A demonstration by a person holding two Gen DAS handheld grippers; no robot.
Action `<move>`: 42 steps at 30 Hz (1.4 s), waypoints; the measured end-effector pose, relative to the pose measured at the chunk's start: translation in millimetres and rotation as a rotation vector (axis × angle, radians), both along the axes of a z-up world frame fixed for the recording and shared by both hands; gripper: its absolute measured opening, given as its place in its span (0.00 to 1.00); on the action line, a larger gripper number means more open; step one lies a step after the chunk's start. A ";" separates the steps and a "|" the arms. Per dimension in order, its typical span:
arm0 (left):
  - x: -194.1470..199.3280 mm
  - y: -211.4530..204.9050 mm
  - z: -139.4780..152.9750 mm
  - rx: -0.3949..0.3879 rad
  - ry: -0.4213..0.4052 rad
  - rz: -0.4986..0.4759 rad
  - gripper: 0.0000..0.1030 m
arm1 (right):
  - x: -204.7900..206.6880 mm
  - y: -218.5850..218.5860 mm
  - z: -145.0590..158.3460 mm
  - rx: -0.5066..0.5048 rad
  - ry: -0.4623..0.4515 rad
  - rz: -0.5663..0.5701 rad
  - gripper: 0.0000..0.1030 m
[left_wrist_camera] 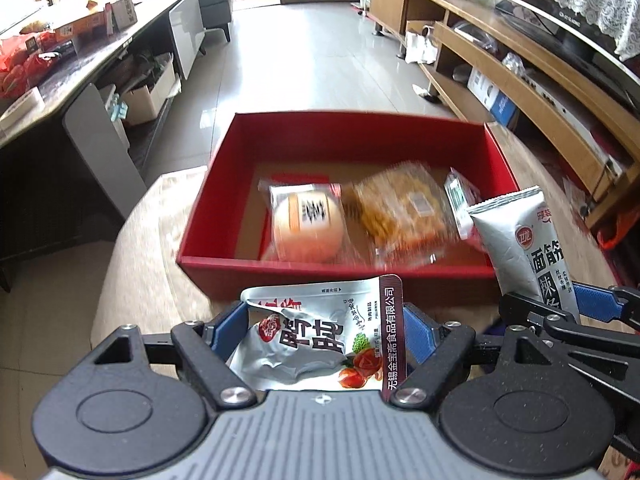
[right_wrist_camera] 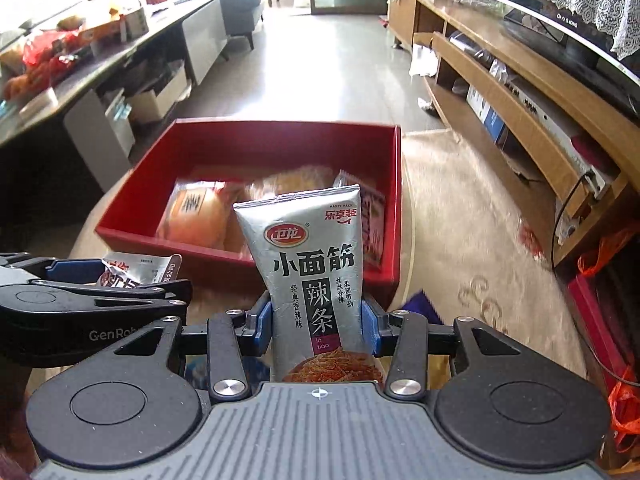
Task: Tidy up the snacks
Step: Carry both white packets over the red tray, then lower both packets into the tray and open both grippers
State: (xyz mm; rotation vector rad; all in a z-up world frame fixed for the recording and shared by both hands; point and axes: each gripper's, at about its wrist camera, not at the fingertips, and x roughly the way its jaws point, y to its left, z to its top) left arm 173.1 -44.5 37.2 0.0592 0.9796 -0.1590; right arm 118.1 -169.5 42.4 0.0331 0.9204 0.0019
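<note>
My left gripper (left_wrist_camera: 324, 330) is shut on a crumpled silver snack pouch (left_wrist_camera: 316, 336) with black characters, its blue pads pressing both sides. Just ahead stands an open red box (left_wrist_camera: 348, 128) on a beige table. Inside lie a wrapped round bun (left_wrist_camera: 306, 226), a wrapped golden pastry (left_wrist_camera: 404, 210) and a small packet (left_wrist_camera: 460, 200). My right gripper (right_wrist_camera: 318, 320) is shut on a tall silver spicy-strip pouch (right_wrist_camera: 310, 264), held upright before the red box (right_wrist_camera: 256, 132). That tall pouch (left_wrist_camera: 524, 248) shows at the right of the left wrist view, and the left gripper with its crumpled pouch (right_wrist_camera: 136, 270) at the left of the right wrist view.
The beige table (left_wrist_camera: 160, 220) carries the box near its far edge. A dark counter (left_wrist_camera: 80, 68) with boxes and red bags runs along the left. A wooden TV cabinet (left_wrist_camera: 520, 80) lines the right wall. Pale tiled floor (left_wrist_camera: 304, 52) stretches beyond.
</note>
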 end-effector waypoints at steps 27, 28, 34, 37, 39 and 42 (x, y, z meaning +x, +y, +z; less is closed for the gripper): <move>72.6 -15.4 -4.9 0.015 -0.031 0.071 0.74 | 66.6 -5.9 0.6 -0.005 -0.073 -0.031 0.50; 74.4 -15.7 -5.8 0.016 -0.029 0.073 0.74 | 68.0 -5.8 -0.1 -0.005 -0.072 -0.031 0.50; 84.0 -16.1 -13.3 0.026 -0.020 0.089 0.74 | 75.9 -4.4 -6.6 -0.007 -0.065 -0.025 0.50; 88.5 -15.5 -17.8 0.032 -0.013 0.100 0.74 | 81.2 -2.8 -10.6 -0.009 -0.061 -0.021 0.50; 91.3 -14.1 -20.9 0.038 -0.009 0.109 0.74 | 85.4 -1.4 -13.8 -0.006 -0.058 -0.015 0.50; 95.8 -11.7 -27.1 0.051 0.000 0.123 0.74 | 90.5 0.6 -19.4 0.001 -0.053 -0.007 0.50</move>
